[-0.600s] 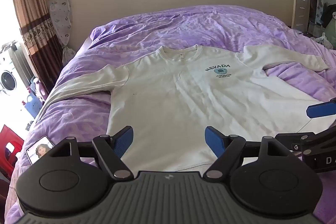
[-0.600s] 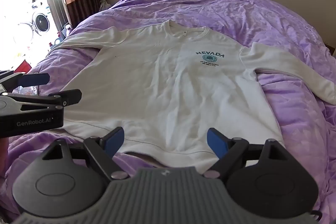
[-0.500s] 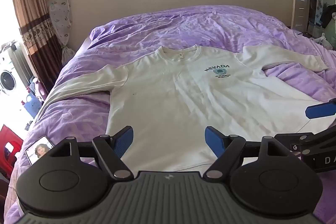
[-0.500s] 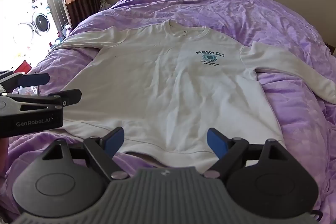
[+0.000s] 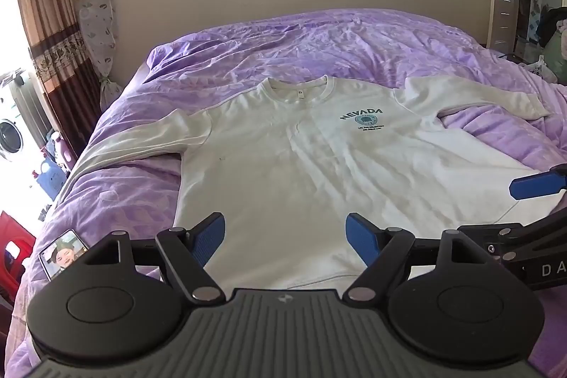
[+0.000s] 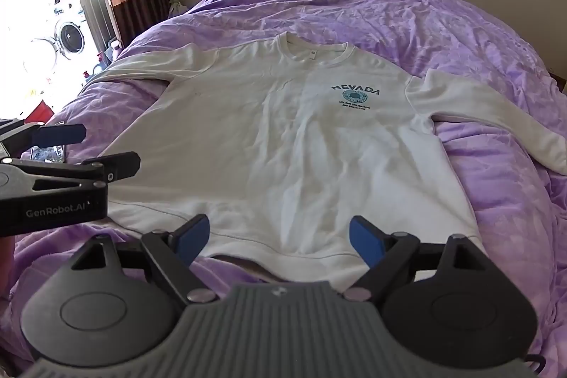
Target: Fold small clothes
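Lying flat across the middle of the left wrist frame, a white sweatshirt (image 5: 301, 172) spreads front up on a purple duvet (image 5: 319, 48), sleeves out to both sides. The left gripper (image 5: 285, 232) hangs over its hem at lower centre, blue pads wide apart and holding nothing. A phone (image 5: 63, 252) lies at lower left; the right gripper's (image 5: 535, 201) blue tip enters at the right edge.

In the right wrist frame the sweatshirt (image 6: 283, 144) fills the centre. The right gripper (image 6: 280, 236) sits spread wide and empty above the hem, and the left gripper (image 6: 74, 147) juts in from the left edge, jaws parted.
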`<action>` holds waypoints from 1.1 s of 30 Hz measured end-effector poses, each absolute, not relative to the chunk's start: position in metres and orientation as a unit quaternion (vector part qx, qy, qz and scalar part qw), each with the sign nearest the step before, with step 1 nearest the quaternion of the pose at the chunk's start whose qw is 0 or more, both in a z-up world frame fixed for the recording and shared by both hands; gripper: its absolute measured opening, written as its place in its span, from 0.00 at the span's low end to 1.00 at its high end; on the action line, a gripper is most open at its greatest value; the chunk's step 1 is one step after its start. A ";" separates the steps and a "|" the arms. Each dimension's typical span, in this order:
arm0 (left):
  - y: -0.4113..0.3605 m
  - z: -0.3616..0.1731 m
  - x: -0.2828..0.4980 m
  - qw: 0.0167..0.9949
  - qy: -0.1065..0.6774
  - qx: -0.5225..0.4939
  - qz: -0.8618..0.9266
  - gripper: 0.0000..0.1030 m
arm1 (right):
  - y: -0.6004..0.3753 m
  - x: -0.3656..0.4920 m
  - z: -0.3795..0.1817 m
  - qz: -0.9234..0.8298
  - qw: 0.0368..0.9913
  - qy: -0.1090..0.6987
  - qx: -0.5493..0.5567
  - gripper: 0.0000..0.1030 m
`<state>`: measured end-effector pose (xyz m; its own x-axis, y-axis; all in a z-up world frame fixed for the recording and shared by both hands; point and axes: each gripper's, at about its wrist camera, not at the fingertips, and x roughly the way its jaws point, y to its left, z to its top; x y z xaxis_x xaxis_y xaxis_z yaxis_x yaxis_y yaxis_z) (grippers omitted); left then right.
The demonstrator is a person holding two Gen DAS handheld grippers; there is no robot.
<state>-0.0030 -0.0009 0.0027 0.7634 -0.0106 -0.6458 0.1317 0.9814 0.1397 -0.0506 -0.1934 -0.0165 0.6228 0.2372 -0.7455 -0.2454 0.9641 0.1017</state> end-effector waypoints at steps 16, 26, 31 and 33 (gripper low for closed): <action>-0.005 0.002 -0.005 0.934 0.344 0.088 -0.039 0.88 | -0.193 -0.051 -0.016 0.134 0.901 0.413 -0.005 0.80; -0.004 0.001 -0.004 0.934 0.345 0.087 -0.040 0.88 | -0.193 -0.050 -0.016 0.134 0.900 0.414 -0.006 0.80; -0.007 0.002 -0.007 0.934 0.345 0.087 -0.040 0.88 | -0.193 -0.050 -0.016 0.134 0.900 0.414 -0.005 0.80; -0.004 0.001 -0.004 0.934 0.344 0.088 -0.040 0.88 | -0.193 -0.050 -0.016 0.134 0.900 0.414 -0.005 0.80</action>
<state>-0.0038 -0.0039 0.0012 0.7595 -0.0136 -0.6503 0.1346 0.9814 0.1367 -0.0495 -0.1930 -0.0160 0.6218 0.2362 -0.7467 -0.2449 0.9643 0.1011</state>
